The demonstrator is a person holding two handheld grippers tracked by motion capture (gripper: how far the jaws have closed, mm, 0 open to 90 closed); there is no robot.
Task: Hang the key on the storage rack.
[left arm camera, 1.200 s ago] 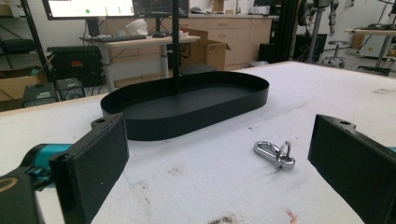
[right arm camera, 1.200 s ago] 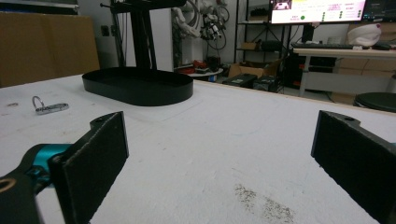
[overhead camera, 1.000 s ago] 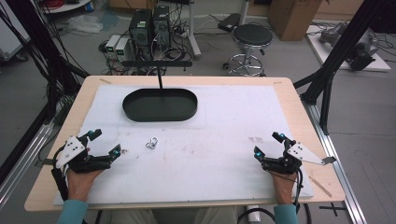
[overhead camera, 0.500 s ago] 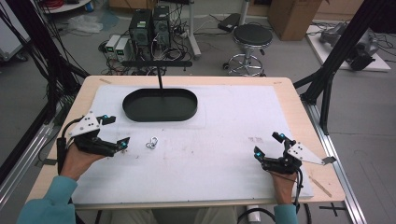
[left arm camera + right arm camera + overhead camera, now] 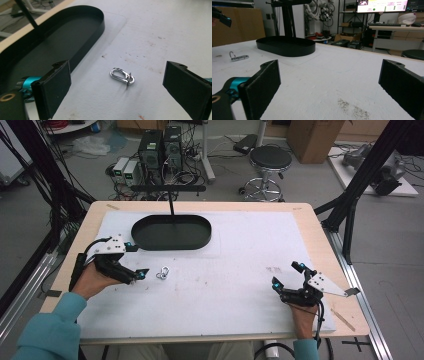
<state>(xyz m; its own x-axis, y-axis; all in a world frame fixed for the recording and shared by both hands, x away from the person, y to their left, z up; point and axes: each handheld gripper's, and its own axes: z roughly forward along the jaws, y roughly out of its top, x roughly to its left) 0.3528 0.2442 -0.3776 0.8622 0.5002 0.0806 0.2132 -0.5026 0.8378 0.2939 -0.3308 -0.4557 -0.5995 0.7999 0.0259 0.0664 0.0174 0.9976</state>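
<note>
Silver metal clip point(image 5: 121, 76) lies flat on the white mat point(image 5: 240, 270), just in front of the black tray point(image 5: 172, 232). Our left gripper point(image 5: 134, 261) hovers beside it, jaws wide apart; we should straddle its narrow width. In the left gripper view, its long axis runs diagonally, ring end nearer us. Our right gripper point(image 5: 286, 275) rests well away, jaws apart.

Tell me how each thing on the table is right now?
left gripper: open, raised, aimed at the clip
right gripper: open, holding nothing
metal clip: lying flat on the mat, untouched
black tray: nothing in it
white mat: spread flat, a bit smudged
</note>
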